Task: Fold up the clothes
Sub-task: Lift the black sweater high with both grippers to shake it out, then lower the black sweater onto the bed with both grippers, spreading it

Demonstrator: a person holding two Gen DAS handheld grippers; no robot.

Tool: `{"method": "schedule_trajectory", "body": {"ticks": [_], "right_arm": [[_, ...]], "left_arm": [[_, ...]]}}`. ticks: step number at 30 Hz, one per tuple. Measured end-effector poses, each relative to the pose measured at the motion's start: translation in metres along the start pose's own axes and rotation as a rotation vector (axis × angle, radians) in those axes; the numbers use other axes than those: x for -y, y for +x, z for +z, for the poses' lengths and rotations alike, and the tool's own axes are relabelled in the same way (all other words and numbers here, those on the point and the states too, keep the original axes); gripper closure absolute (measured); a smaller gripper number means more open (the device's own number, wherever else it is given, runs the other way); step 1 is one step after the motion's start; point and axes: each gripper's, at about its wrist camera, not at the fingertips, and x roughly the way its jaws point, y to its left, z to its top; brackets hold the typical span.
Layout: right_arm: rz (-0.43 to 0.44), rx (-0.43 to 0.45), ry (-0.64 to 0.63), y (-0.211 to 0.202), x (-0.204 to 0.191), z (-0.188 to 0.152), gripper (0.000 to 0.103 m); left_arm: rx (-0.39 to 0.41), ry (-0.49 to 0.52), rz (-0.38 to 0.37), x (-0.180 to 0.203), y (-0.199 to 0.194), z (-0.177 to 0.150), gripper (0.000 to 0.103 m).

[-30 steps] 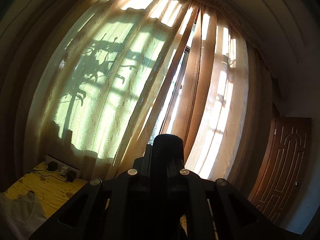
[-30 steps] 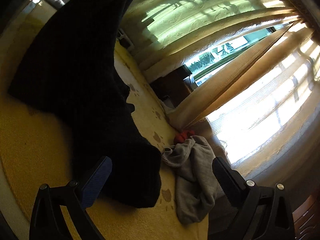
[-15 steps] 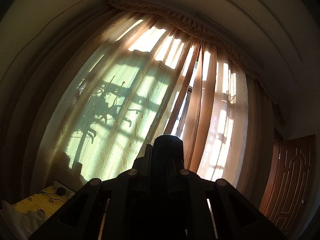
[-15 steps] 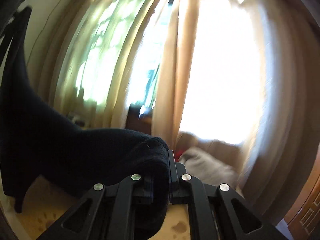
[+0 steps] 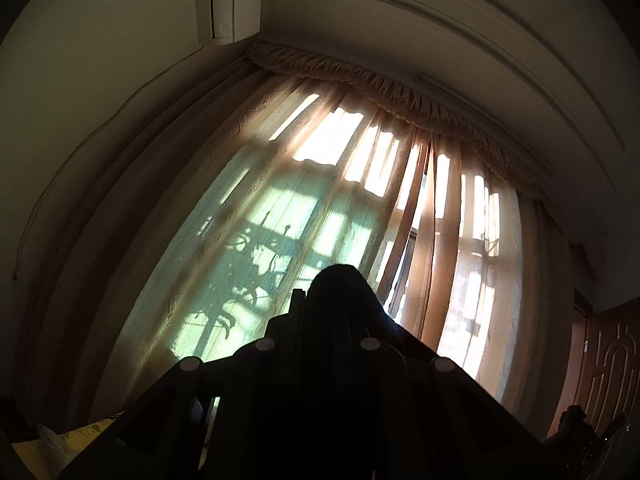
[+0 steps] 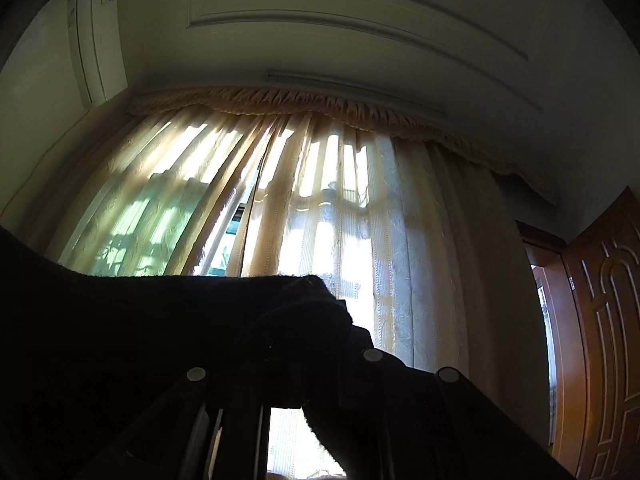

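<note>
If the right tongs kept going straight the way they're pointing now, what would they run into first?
Probably the curtain over the window. The right tongs are shut on a black garment and aim upward at it. Nothing else shows in between, though depth is hard to judge.

**Both hand-held grippers tilted up; right one clamped on garment**

Right hand-held gripper [image 6: 320, 320]: jaws seen wide apart a second ago over the bed, now closed on the black garment [image 6: 140, 320], which is lifted and stretched off to the left. Bed and grey clothes are gone from the right wrist view; curtain [image 6: 340, 220], ceiling [image 6: 360, 20] and AC unit [image 6: 98, 40] are now shown. Left hand-held gripper [image 5: 332, 292]: view raised likewise; yellow bed cover [image 5: 86, 438] reduced to a sliver, ceiling [image 5: 440, 40] brought in.
</note>
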Motion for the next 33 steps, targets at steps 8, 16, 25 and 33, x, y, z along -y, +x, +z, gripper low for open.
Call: {"method": "schedule_trajectory", "body": {"ticks": [8, 16, 25, 33], "right_arm": [[0.075, -0.552, -0.180, 0.097, -0.059, -0.152, 0.092], [0.216, -1.299, -0.004, 0.150, -0.046, -0.391, 0.059], [0.637, -1.168, 0.032, 0.086, -0.060, -0.333, 0.059], [1.190, -0.969, -0.497, -0.036, -0.175, -0.298, 0.055]], "left_arm": [[-0.586, 0.012, 0.224, -0.087, 0.153, -0.201, 0.082], [-1.050, -0.115, 0.476, -0.195, 0.226, -0.417, 0.080], [-1.095, 0.067, 0.434, -0.177, 0.237, -0.398, 0.046], [-1.226, 0.142, 0.416, -0.185, 0.191, -0.378, 0.041]]}}
